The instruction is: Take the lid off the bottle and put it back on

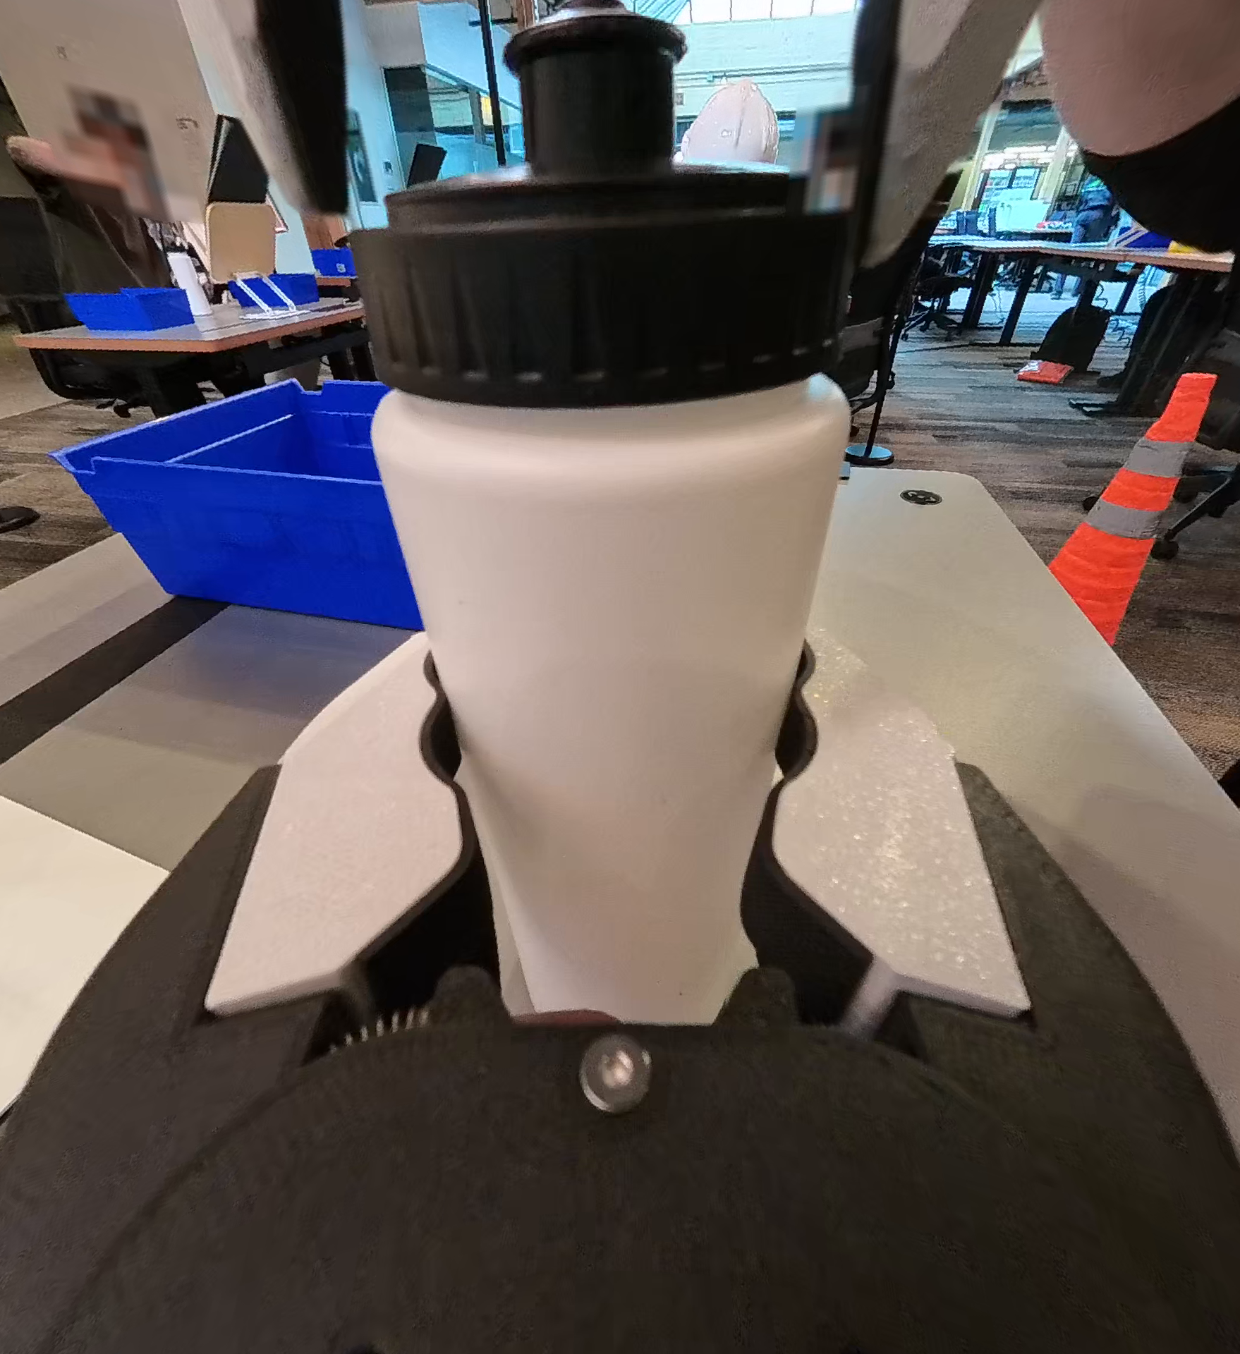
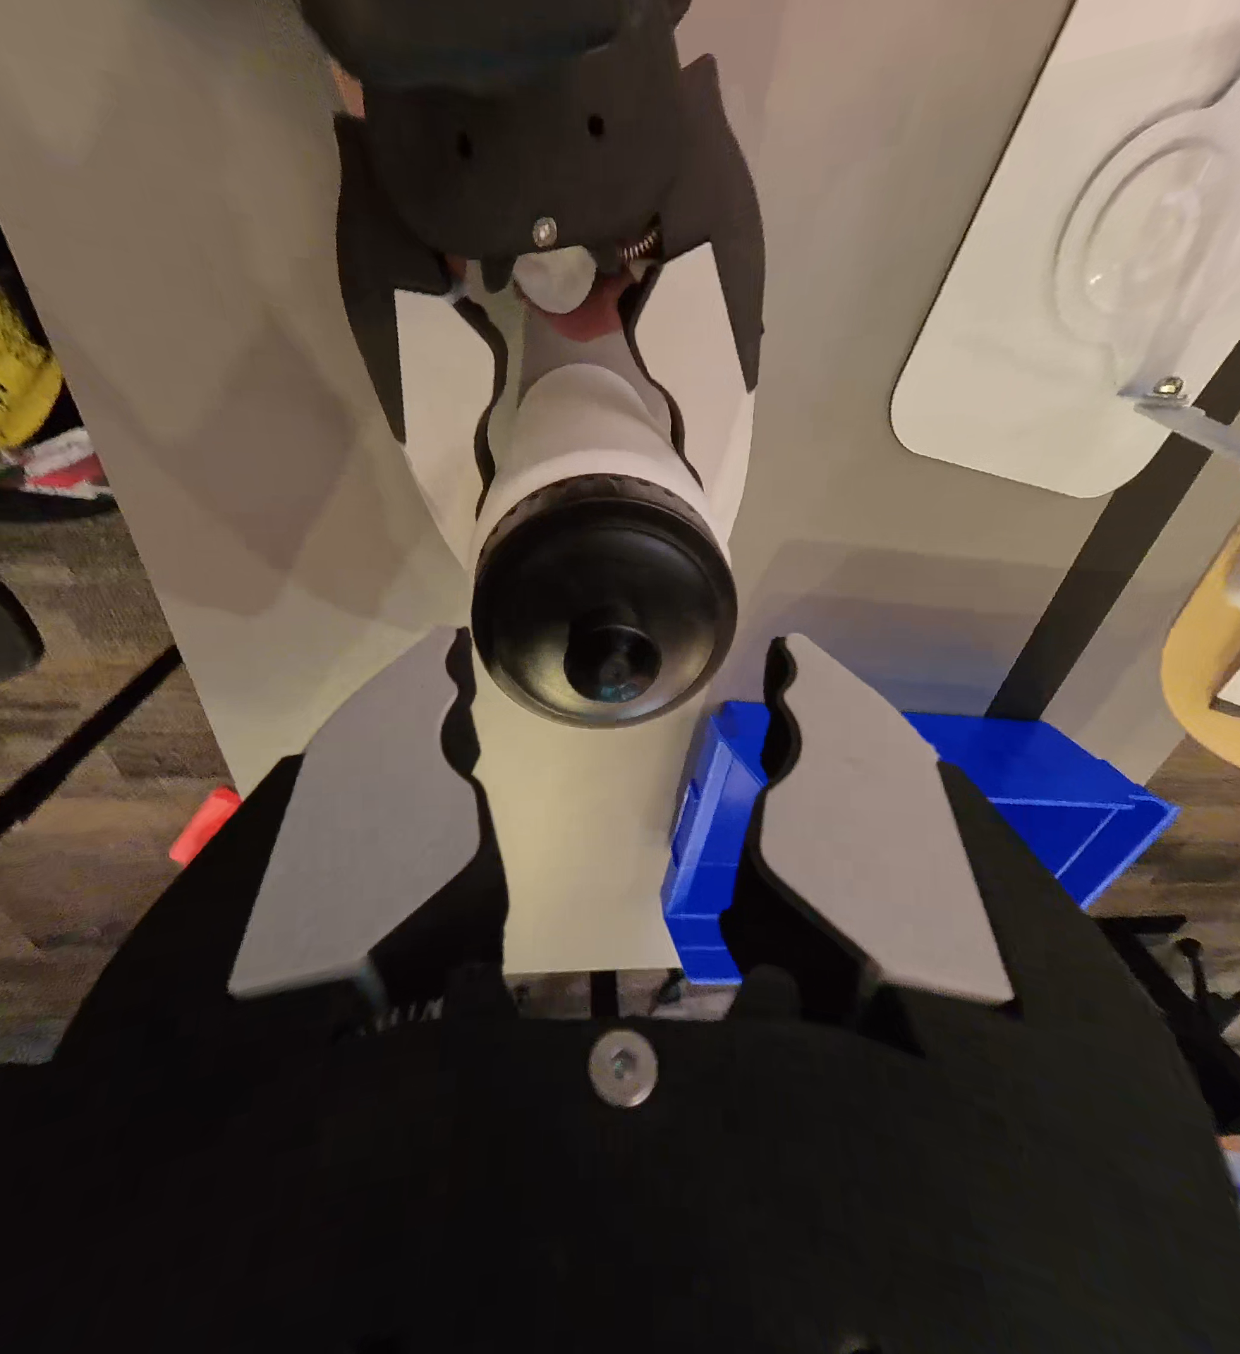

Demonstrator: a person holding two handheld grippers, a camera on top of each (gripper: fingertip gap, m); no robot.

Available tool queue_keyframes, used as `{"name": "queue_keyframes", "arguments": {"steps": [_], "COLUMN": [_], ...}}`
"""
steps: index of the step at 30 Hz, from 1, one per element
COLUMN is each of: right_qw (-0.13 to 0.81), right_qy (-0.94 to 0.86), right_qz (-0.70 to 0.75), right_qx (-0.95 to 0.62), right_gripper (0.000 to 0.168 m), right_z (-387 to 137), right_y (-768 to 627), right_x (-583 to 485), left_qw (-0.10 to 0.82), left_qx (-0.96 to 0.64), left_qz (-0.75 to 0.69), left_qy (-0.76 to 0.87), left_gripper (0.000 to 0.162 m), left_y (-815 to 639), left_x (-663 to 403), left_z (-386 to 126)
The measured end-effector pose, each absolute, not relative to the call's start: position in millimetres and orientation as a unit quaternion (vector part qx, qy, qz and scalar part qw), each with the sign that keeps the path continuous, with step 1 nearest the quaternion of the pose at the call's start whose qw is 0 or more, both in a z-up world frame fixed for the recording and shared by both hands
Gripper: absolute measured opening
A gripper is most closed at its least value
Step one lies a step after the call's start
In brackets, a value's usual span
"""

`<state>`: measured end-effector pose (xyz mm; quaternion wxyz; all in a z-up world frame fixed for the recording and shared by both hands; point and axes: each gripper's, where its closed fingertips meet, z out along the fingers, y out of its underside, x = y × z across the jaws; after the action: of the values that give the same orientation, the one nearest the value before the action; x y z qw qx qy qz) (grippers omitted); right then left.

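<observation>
left gripper [image 1: 617, 733]: clamped on white bottle [image 1: 610, 659], upright above table [image 1: 969, 659] | right gripper [image 2: 621, 703]: spread, short of black ribbed lid [image 2: 602, 608] | advice: centre fingers over ribs, close squarely, then twist | beyond: blue bin [image 1: 251, 505]

Open office, bright windows behind. Patterned carpet [image 1: 969, 439]; grey table [image 1: 969, 659] held blue bin [image 1: 251, 513]; orange cone [image 1: 1137, 505] stood beside; desks [image 1: 185, 333] beyond.

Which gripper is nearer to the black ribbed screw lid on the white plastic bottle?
Right. The right gripper is open just above the black lid, fingers either side. The left gripper clamps the white bottle lower down, on its body.
</observation>
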<state>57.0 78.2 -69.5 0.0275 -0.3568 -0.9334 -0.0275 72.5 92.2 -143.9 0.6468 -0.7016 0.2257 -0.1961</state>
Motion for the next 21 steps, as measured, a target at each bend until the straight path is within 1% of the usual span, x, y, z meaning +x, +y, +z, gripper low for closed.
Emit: {"name": "queue_keyframes", "arguments": {"steps": [1, 3, 5, 10, 13, 15, 17, 20, 21], "right_qw": [0.02, 0.003, 0.002, -0.014, -0.005, -0.005, 0.001, 0.018, 0.021], "right_qy": [-0.935, -0.937, -0.932, -0.867, -0.848, -0.865, -0.885, -0.919, -0.929], "right_qz": [-0.032, -0.026, -0.022, -0.003, -0.007, -0.009, -0.012, -0.025, -0.026], "right_qx": [-0.353, -0.347, -0.362, -0.499, -0.53, -0.502, -0.465, -0.392, -0.37], "right_gripper": [0.076, 0.069, 0.069, 0.069, 0.069, 0.07, 0.086, 0.081, 0.075], "right_z": [-72.1, -75.6, -75.7, -75.9, -76.3, -76.3, -76.2, -72.6, -71.3], "right_y": [79.0, 75.3, 74.7, 73.6, 73.0, 73.2, 74.5, 75.9, 74.6], "right_x": [58.3, 60.0, 60.0, 62.5, 64.2, 63.9, 63.6, 62.4, 62.1], "left_qw": [0.647, 0.647, 0.647, 0.646, 0.646, 0.646, 0.646, 0.646, 0.646], "left_qx": [-0.702, -0.701, -0.701, -0.702, -0.702, -0.702, -0.703, -0.702, -0.702], "left_qz": [-0.196, -0.197, -0.197, -0.197, -0.195, -0.195, -0.194, -0.195, -0.195], "left_qy": [0.226, 0.226, 0.226, 0.225, 0.227, 0.227, 0.227, 0.227, 0.227], "left_gripper": [0.086, 0.086, 0.086, 0.086, 0.086, 0.086, 0.086, 0.086, 0.086], "left_y": [92.2, 91.8, 91.5, 92.3, 92.2, 91.9, 91.9, 91.8, 91.9], "left_x": [72.5, 72.0, 71.7, 71.9, 73.6, 73.3, 73.4, 73.3, 73.4], "left_z": [-143.8, -143.8, -143.9, -143.8, -143.9, -144.0, -144.0, -144.1, -144.1]}}
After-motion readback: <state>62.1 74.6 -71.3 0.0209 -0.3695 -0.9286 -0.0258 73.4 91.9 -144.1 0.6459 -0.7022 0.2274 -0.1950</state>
